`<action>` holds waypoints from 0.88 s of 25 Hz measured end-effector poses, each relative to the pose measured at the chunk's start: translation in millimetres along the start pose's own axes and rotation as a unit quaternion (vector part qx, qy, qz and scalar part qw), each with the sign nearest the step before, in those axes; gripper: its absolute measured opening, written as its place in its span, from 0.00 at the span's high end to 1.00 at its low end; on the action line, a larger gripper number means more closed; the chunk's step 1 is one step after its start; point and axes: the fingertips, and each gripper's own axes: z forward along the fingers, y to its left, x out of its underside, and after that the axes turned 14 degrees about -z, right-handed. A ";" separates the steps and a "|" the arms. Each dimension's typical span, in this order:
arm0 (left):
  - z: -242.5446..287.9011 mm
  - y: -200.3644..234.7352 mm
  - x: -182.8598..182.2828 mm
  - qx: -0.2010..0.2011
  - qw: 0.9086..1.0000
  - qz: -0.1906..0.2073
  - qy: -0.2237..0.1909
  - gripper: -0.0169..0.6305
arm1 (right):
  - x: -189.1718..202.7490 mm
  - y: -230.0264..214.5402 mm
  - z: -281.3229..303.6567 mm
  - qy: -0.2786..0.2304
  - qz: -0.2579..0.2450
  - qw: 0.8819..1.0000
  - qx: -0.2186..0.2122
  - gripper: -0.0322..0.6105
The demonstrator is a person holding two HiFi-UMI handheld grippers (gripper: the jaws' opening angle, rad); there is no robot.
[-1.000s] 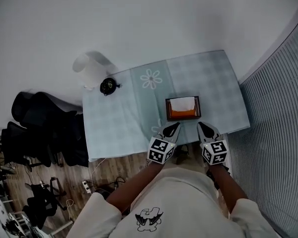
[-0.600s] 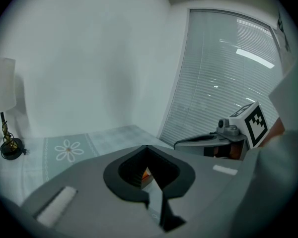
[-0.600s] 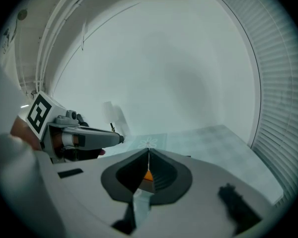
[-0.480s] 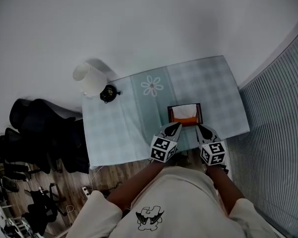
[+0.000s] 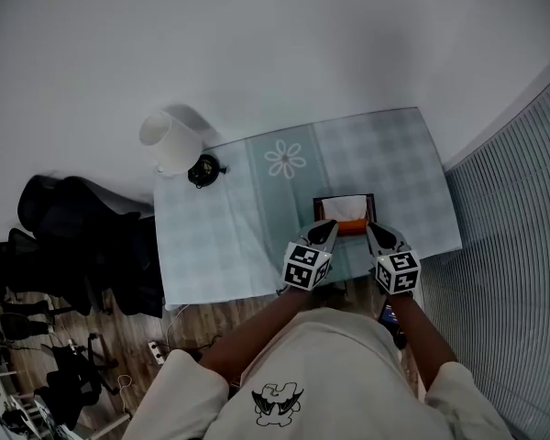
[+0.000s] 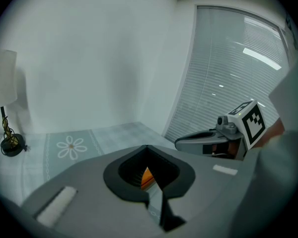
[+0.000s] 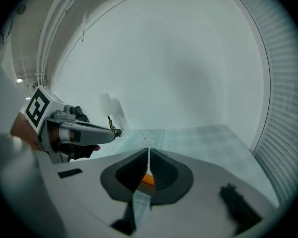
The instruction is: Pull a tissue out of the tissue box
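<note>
The tissue box (image 5: 350,228) stands on the near right part of a table (image 5: 220,236) covered with a pale checked cloth, close to the table's near edge. It is a dark box with an orange side facing the person, and a white tissue (image 5: 347,207) shows in its top opening.

The left gripper (image 5: 326,228) points at the box's near left corner and the right gripper (image 5: 372,230) at its near right corner, so the two tips flank the near side of the box. The head view does not show whether either tip touches it. In the left gripper view the two jaws meet at their tips with nothing held between them; a sliver of the orange side shows through the slit behind the tips. The right gripper view shows the same: jaws pressed together, empty, with orange behind them.

A flower pattern (image 5: 285,159) is printed on the cloth beyond the box. A lamp (image 5: 168,141) with a white shade and a black base stands at the table's far left corner. Window blinds (image 5: 509,246) run along the right, and dark office chairs (image 5: 64,236) stand left of the table.
</note>
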 end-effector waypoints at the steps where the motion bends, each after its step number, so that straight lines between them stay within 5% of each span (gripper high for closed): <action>1: -0.2 1.0 -2.0 -0.001 1.000 -0.001 -0.002 0.96 | -0.9 -1.2 1.4 0.001 -0.001 1.000 -0.001 0.93; 10: 34.1 34.3 15.0 -0.031 0.998 0.002 0.045 0.96 | 22.6 -6.6 42.5 0.057 -0.019 0.998 -0.031 0.92; 13: 50.4 50.2 23.3 -0.045 0.996 0.020 0.076 0.96 | 37.6 -15.8 62.2 0.094 -0.024 0.995 -0.035 0.83; 22: 60.0 77.7 32.3 -0.073 0.992 -0.017 0.101 0.89 | 64.5 -31.3 97.1 0.166 -0.045 0.984 -0.052 0.71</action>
